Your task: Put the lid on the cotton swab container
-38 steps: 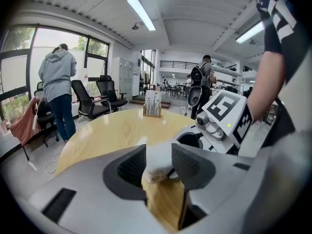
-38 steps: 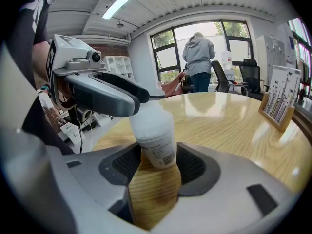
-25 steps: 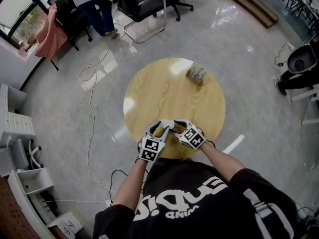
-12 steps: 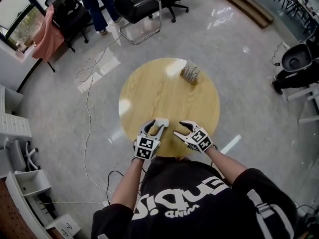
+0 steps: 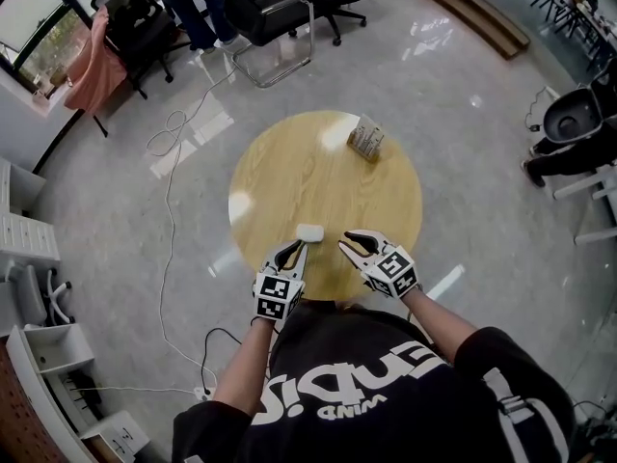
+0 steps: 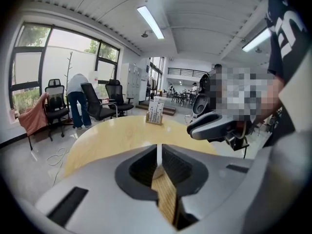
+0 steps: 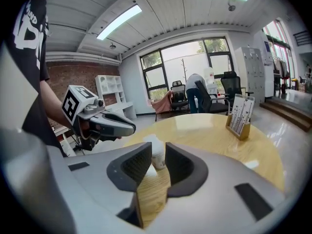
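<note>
The white cotton swab container (image 5: 309, 231) stands alone on the round wooden table (image 5: 289, 172), its white lid on top. My left gripper (image 5: 294, 249) hangs just short of it on the near left. Its jaws have just been closing, stand almost together, and hold nothing (image 6: 158, 152). My right gripper (image 5: 345, 241) hovers to the container's right. Its jaws have also just been closing and keep a narrow gap with nothing in it (image 7: 158, 152). Through that gap the container (image 7: 157, 154) shows on the table beyond.
A small wooden card holder (image 5: 365, 141) stands at the table's far right edge. Office chairs (image 5: 275, 17) and a person stand on the floor beyond the table. White shelves (image 5: 29, 258) line the left wall.
Both grippers have let go of the container, drawn back toward me and risen. Their jaws have narrowed. The container stays on the table.
</note>
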Demonstrator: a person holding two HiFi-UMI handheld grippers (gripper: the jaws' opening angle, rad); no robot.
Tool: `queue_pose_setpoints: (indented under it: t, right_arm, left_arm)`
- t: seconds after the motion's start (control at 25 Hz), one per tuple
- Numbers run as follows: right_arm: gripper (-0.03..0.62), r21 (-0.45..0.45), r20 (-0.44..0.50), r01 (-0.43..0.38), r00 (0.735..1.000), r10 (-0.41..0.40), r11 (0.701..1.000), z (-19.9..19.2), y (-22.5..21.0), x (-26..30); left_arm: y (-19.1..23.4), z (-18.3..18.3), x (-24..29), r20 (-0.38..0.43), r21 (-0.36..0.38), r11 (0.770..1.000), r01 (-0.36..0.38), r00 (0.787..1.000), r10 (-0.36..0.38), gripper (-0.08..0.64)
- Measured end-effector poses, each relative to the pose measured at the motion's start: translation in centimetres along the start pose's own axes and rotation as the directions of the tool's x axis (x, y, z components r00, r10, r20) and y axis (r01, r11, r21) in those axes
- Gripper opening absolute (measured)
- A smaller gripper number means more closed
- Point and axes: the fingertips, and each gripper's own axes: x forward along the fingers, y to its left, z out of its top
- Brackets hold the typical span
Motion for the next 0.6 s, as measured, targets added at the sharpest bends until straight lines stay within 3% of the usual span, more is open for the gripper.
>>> queue_pose_setpoints:
  t: [0.2,0.4,0.6]
  right_arm:
    - [0.011,0.035,0.082,0.022,0.996,-0.025,0.999,2.9,0.3,-3.0]
    - [0.005,0.062,0.168,0.059,0.983,-0.069,0.996,6.1,0.5,-6.5]
    - [0.004,0.113,0.264,0.088,0.957,-0.116,0.990,8.6,0.4,-9.7]
  left_arm:
    - [-0.6,2.3,-3.2,0.068,-0.008,1.000,-0.025,0.997,0.026,0.015]
    - [-0.4,6.2,-7.5,0.178,-0.027,0.998,-0.062,0.982,0.066,0.012]
    - [0.2,7.2,-11.2,0.214,-0.070,0.990,-0.126,0.967,0.138,0.012]
